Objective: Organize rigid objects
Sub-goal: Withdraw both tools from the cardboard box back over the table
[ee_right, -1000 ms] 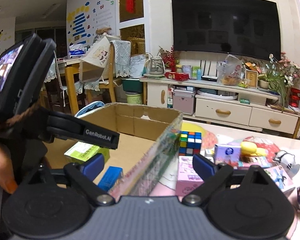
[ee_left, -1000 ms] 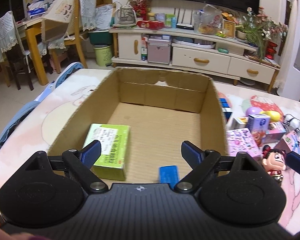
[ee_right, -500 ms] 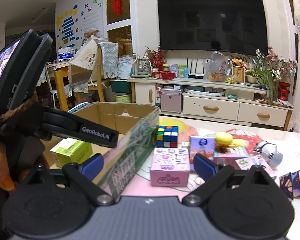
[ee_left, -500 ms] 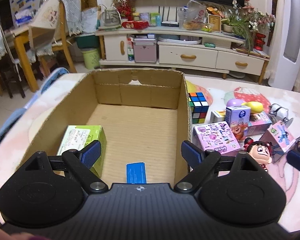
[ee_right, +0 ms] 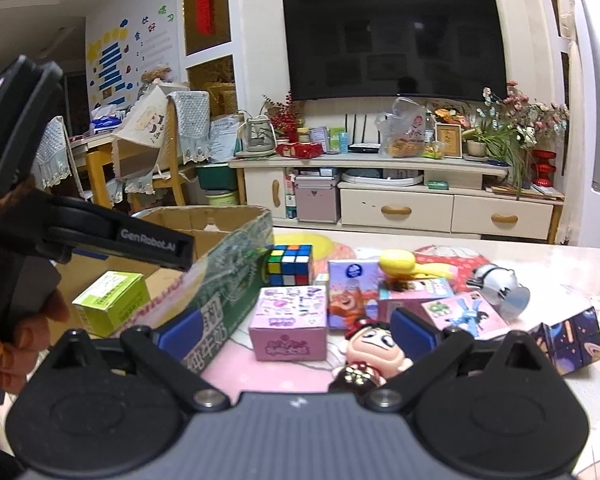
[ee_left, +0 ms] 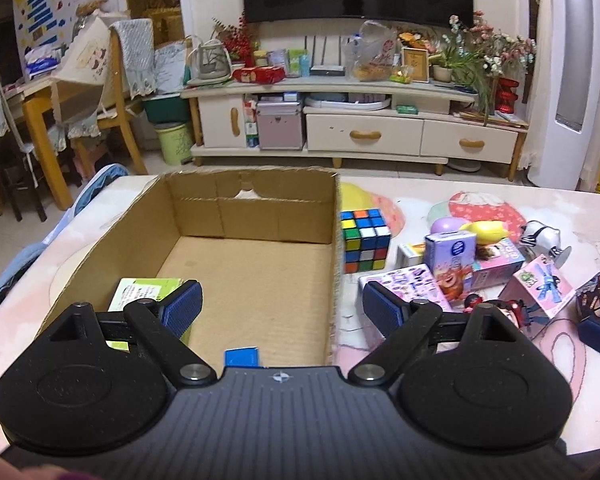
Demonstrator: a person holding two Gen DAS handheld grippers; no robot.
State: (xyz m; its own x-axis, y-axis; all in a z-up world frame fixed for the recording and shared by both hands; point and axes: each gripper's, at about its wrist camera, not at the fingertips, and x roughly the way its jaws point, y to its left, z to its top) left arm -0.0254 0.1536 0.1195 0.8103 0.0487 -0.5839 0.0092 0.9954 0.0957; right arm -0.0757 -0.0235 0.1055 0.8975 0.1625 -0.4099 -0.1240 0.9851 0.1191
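Note:
An open cardboard box (ee_left: 256,200) holds a green box (ee_left: 144,292) and a small blue box (ee_left: 242,358). My left gripper (ee_left: 282,306) hovers open over its near right part, holding nothing. To the right of the box lie a Rubik's cube (ee_right: 290,264), a pink sticker box (ee_right: 288,324), a purple carton (ee_right: 350,296) and a doll (ee_right: 370,350). My right gripper (ee_right: 296,332) is low over the table with its jaws opening. The doll's head and the pink box lie ahead between the fingers, and neither pad touches them.
More toys crowd the right side: a yellow toy (ee_right: 400,262), a pink dragonfly box (ee_right: 464,314), a grey-white toy (ee_right: 496,284) and a dark cube (ee_right: 568,340). A hand (ee_right: 20,332) holds the left gripper at the left edge. A TV cabinet (ee_right: 400,208) stands beyond the table.
The right wrist view has slid right, from the box's wall to the toys, and the doll has come in between its fingers. The left wrist view has swung right, bringing in the cube and toys.

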